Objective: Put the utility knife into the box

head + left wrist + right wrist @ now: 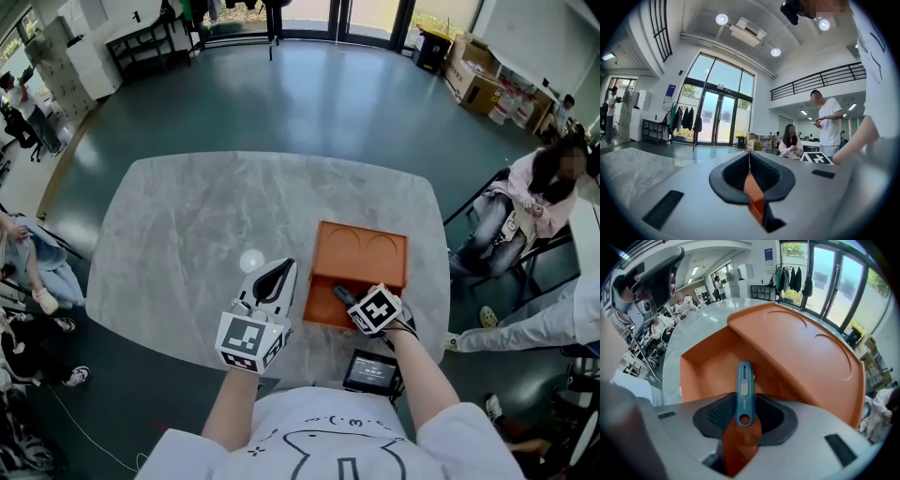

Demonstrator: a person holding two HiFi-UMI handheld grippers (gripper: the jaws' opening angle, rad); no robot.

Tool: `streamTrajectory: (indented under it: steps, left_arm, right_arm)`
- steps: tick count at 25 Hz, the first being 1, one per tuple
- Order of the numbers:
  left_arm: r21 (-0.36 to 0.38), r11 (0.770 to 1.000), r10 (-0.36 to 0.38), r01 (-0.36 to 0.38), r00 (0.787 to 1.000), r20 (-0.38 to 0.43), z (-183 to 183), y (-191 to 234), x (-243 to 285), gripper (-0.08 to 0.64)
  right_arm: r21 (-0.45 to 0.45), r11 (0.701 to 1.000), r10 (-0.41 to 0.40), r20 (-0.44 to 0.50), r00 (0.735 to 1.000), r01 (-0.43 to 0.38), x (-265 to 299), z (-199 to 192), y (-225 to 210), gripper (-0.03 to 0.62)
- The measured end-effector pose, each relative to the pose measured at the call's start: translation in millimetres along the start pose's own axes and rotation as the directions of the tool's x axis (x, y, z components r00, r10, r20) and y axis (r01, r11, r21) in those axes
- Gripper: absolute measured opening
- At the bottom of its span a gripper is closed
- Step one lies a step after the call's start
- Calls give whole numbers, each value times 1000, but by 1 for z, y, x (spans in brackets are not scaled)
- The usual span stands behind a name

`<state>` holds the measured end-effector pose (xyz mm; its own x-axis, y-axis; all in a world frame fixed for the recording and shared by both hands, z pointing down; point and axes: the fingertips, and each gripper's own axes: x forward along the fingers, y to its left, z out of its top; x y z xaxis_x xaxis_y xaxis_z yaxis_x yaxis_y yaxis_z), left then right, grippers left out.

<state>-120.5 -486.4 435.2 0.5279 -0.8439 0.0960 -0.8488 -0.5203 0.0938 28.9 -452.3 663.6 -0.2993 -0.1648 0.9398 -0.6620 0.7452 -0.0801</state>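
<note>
An orange box [362, 251] lies on the marble table [187, 234], with an open compartment at its near left corner [710, 359] and a lid with two round dents. My right gripper [345, 296] is shut on a slim blue utility knife [744, 392], which sticks forward from the jaws and hangs over the open compartment, pointing toward its far wall. My left gripper [279, 274] hovers just left of the box with its jaws shut and nothing in them; in the left gripper view its fingertips [751, 165] meet in a thin seam and aim out into the room.
A small dark screen device [372, 371] sits at the table's near edge beside my right arm. A pale round spot [251, 261] marks the table left of the box. People sit at the right [525, 202] and the left [28, 267] of the table.
</note>
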Motion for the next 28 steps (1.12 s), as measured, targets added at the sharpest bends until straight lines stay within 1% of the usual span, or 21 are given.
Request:
streamTrajectory:
  steps: [4,5,7,9,18,21,24,26,28]
  left_arm:
    - [5,1000,-12,12,1000,-3,1,0,1,15]
    - [6,1000,-14,14,1000,-3,1,0,1,15]
    - [8,1000,-20,20,1000,-5,0,-1,1,15]
    - [13,1000,-26,26,1000,-5,0,-3,1,15]
    - [30,999,-39,39,999,12,9,-20,-4,15]
    - [38,999,-39,38,999,25,14,-30,-8,15]
    - [43,999,-34,32,999,39,17,-42,-15,15]
    - [42,999,-25,23,998,49,19,-49,-20,15]
    - [37,999,-16,14,998,57,20,-55,-25,15]
  right_arm:
    - [13,1000,24,22,999,-24,0,2,3,161]
    - [11,1000,27,28,999,-27,-1,2,3,180]
    - [4,1000,19,46,999,-19,-3,4,3,244]
    - [4,1000,10,68,998,-10,-8,8,1,256]
    - [7,1000,-2,186,983,1,-48,18,7,258]
    - [30,1000,-16,250,968,9,-66,20,9,256]
    - [43,999,-29,316,948,17,-87,18,13,256]
    - [56,998,-31,374,927,10,-103,17,17,254]
    - [76,997,-38,437,899,5,-121,17,23,233]
